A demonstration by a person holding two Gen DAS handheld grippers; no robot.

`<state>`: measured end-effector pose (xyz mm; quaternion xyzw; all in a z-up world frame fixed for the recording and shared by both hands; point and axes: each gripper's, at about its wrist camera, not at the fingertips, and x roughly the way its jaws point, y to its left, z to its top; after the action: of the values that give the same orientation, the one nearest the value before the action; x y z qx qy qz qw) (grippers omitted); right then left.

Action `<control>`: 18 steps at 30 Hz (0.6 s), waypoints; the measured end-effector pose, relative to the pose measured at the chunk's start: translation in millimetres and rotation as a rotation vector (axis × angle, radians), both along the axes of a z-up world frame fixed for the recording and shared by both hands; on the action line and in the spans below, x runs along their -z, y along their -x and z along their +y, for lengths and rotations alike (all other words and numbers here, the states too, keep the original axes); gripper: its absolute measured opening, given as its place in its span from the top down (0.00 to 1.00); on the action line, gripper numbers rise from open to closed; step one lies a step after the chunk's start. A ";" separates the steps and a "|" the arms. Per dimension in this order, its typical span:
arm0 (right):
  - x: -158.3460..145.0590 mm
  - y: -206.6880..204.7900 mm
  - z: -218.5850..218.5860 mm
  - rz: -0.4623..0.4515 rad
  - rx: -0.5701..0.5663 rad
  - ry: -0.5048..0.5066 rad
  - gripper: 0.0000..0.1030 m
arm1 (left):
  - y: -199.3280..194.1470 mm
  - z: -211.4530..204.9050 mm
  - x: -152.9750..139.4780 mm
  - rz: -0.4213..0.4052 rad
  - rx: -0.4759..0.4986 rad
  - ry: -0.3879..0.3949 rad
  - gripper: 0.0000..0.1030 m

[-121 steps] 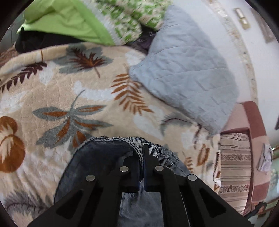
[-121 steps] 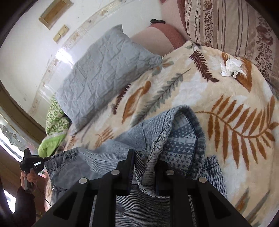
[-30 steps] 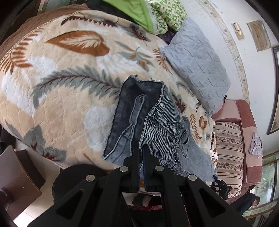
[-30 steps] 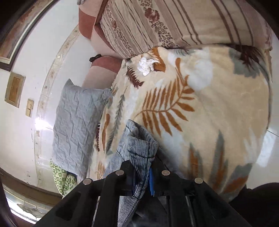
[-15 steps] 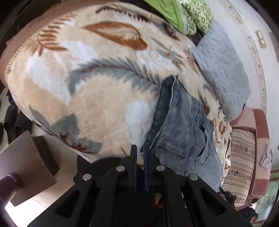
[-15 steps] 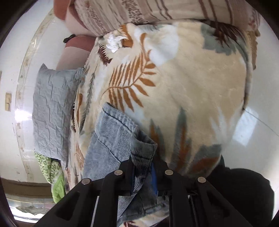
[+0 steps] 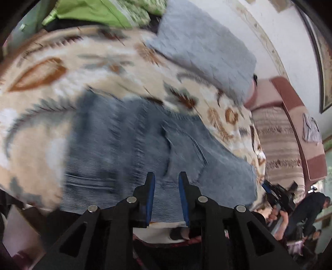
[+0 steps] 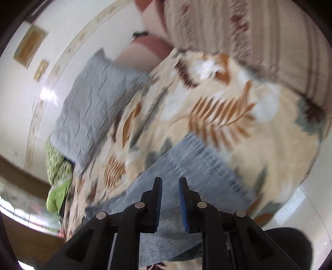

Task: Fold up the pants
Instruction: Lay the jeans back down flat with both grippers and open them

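Left wrist view
- Left gripper (image 7: 165, 176): low centre of frame, jaws parted a little and opening; nothing pinched, denim showing through the gap from underneath.
- Pants (image 7: 132, 149): grey-blue jeans spread across the middle, doubled over, lower hem hanging past the near edge of the bed at lower left; picture smeared, seams hard to read.
- Leaf blanket (image 7: 41, 83): under the jeans, filling left and upper centre.
- Step in hand: release after a fold, judging by bare pads and cloth lying flat.
- Next move: probably a fresh pinch on an edge for another fold, needing jaws wider and set down on the hem.
- Around: grey pillow (image 7: 205, 54) upper centre-right, well apart from the jeans; green bedding (image 7: 97, 12) at top; striped cushion (image 7: 278, 143) at right; a person (image 7: 305, 209) at lower right.
- In the way: nothing lying on the denim.

Right wrist view
- Right gripper (image 8: 169, 180): low centre, narrow gap between blue pads, no cloth caught; denim lying beneath.
- Pants (image 8: 186, 172): lower centre, one corner reaching toward mid-right over the leaf blanket (image 8: 280, 149).
- Around: grey pillow (image 8: 91, 103) at left, striped cushion (image 8: 259, 31) at top right, white crumpled scrap (image 8: 209, 68) on the blanket at upper centre, well clear.
- Risk: overhang at the bed edge likely to drag the folded stack off if tugged.
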<state>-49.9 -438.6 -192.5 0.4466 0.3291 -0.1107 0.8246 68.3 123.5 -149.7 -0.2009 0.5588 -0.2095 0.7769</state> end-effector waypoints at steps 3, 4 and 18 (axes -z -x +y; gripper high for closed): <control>19.5 -27.4 29.8 0.054 -0.115 -0.035 0.82 | -5.1 -33.1 27.1 0.068 0.047 -0.045 0.77; 26.6 -33.8 37.7 0.083 -0.144 -0.040 0.82 | -6.6 -38.9 37.1 0.093 0.051 -0.067 0.77; 7.0 -98.3 107.9 0.150 -0.433 0.017 0.81 | -18.9 -15.7 64.0 0.098 -0.006 0.007 0.78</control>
<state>48.3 -330.7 -199.5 0.3493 0.4766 0.0332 0.8061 87.2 107.8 -213.7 -0.2154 0.5949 -0.1993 0.7484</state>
